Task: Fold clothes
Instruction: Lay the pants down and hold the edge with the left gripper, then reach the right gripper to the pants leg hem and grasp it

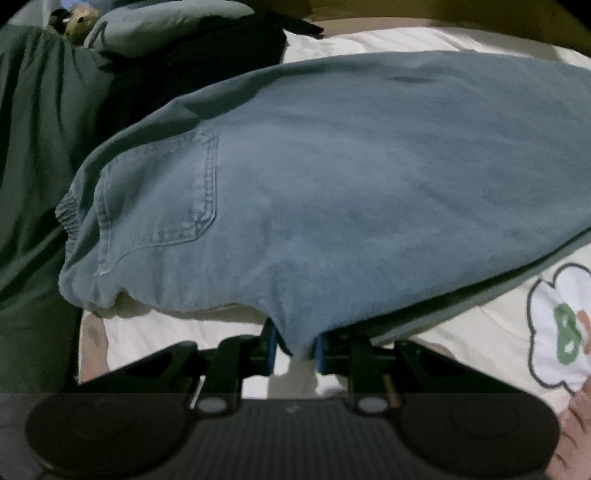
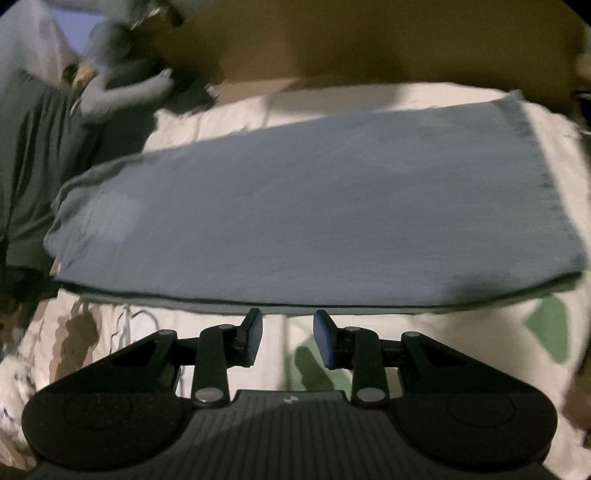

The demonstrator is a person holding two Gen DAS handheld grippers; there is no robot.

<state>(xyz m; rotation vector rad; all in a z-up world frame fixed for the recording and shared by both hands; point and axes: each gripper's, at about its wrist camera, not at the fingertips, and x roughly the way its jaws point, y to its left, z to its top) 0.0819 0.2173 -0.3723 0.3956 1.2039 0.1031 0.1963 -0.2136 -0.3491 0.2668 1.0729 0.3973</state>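
- Left gripper [image 1: 295, 349]: blue-padded fingers pinch a hanging fold of the jeans [image 1: 332, 192] at their near edge; cloth fills the gap between the pads.
- Right gripper [image 2: 287, 339]: fingers spread apart, nothing between them. Tips sit just short of the near edge of the jeans [image 2: 295, 206]; contact cannot be confirmed.
- Jeans, left wrist view: blue denim lies across a white bedsheet [image 1: 177, 343], with a stitched back pocket [image 1: 162, 195] facing up at left and an elastic waistband bunched at the far left edge.
- Jeans, right wrist view: folded lengthwise into a long flat band, two layers visible along the near edge, hem at the right end.
- Bedsheet carries green printed shapes at lower right in both views.
- Bare toes [image 1: 576, 428] show at the lower right corner of the left wrist view.
- Left of the jeans: dark green fabric [image 1: 33, 147]. Further back, a grey pillow [image 1: 166, 26] and a small plush toy [image 1: 79, 20].
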